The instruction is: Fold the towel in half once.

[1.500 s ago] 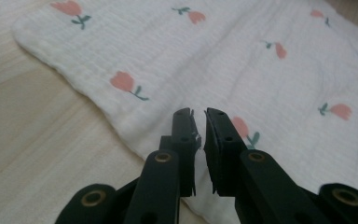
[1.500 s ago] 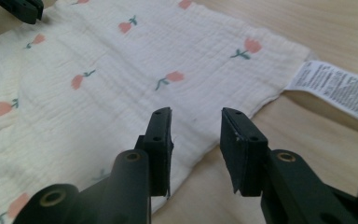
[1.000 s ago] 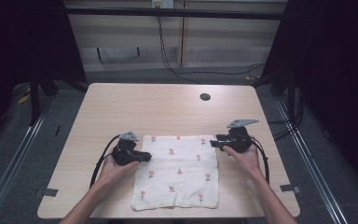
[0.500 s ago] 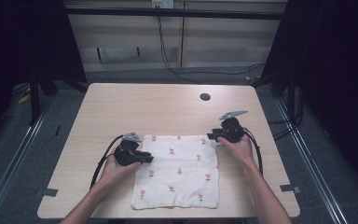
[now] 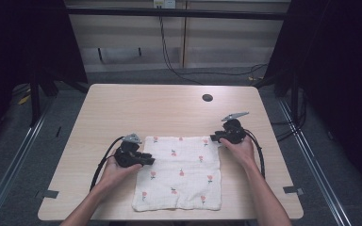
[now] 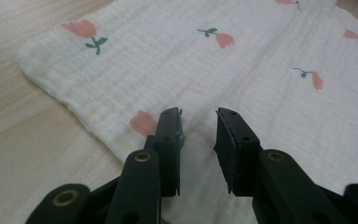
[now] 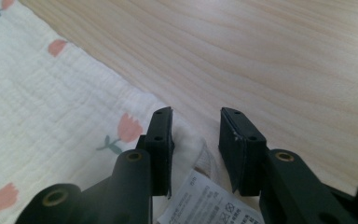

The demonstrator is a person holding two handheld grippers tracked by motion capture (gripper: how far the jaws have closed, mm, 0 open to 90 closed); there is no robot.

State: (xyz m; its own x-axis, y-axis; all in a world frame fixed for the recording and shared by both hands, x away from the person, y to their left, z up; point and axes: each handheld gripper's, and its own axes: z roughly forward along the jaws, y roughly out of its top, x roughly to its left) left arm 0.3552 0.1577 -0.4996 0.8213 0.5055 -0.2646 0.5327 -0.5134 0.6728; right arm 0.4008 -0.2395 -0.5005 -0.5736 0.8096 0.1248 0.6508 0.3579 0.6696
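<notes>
Light wooden bench (image 5: 169, 113) with rounded corners; a white crinkled cotton cloth printed with small pink tulips (image 5: 181, 172) lies flat on its near half, roughly at 6 o'clock from bench centre. A small dark round hole (image 5: 207, 98) sits in the benchtop at about 1 o'clock, well apart from the cloth. Left tool (image 5: 147, 160), held in the person's left hand (image 5: 115, 167), lies at 9 o'clock of the cloth, its tips over the cloth's left edge near the far corner. In the left gripper view its jaws stand part open above the fabric, with a clear gap and nothing pinched between the pads (image 6: 170, 135); they have just been opening. Right tool (image 5: 215, 139), in the right hand (image 5: 238, 147), is at the cloth's far right corner, about 1 o'clock of the cloth. In the right gripper view its jaws straddle that corner, a white printed care label (image 7: 205, 203) just below them; the pads (image 7: 161, 140) are part open, not pressing the fabric, and have just been closing. Black cables (image 5: 101, 165) trail from both tools toward the near edge.
</notes>
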